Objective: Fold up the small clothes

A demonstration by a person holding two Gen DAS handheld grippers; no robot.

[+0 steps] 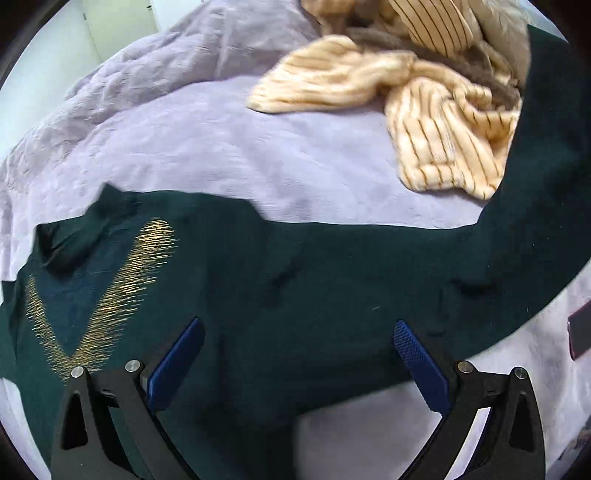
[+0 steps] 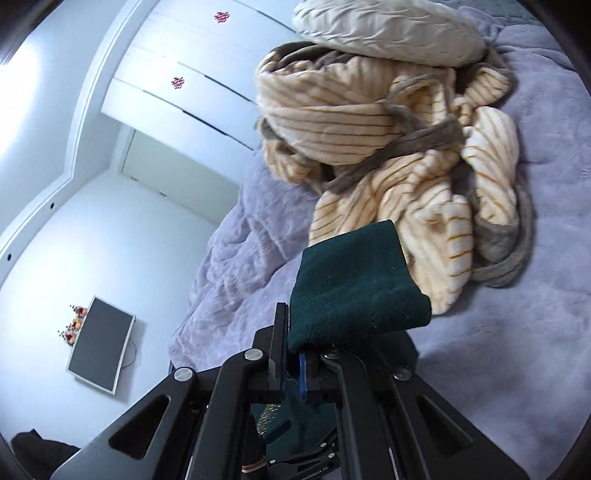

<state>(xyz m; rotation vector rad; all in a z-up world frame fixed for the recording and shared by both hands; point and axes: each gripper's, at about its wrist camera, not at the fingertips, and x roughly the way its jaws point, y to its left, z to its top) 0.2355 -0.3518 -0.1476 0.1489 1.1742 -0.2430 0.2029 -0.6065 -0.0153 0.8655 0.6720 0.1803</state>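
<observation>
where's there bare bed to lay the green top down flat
Free: the lavender bedspread between the dark green garment and the striped cream blanket, running off to the rumpled left edge. Crowded: the far right, where the blanket heaps under a pale pillow. The right gripper is shut on a garment end; the left gripper is open above it.

free: lilac bedcover (image 1: pixel 207 147) | blocked: striped blanket heap (image 2: pixel 406 166) beyond

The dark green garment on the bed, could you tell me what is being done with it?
A person is folding the dark green garment on the lilac bedspread. The right tool is shut on one end of it, lifted off the bed. The left tool hangs open over the flat part. A striped blanket lies heaped behind.
</observation>
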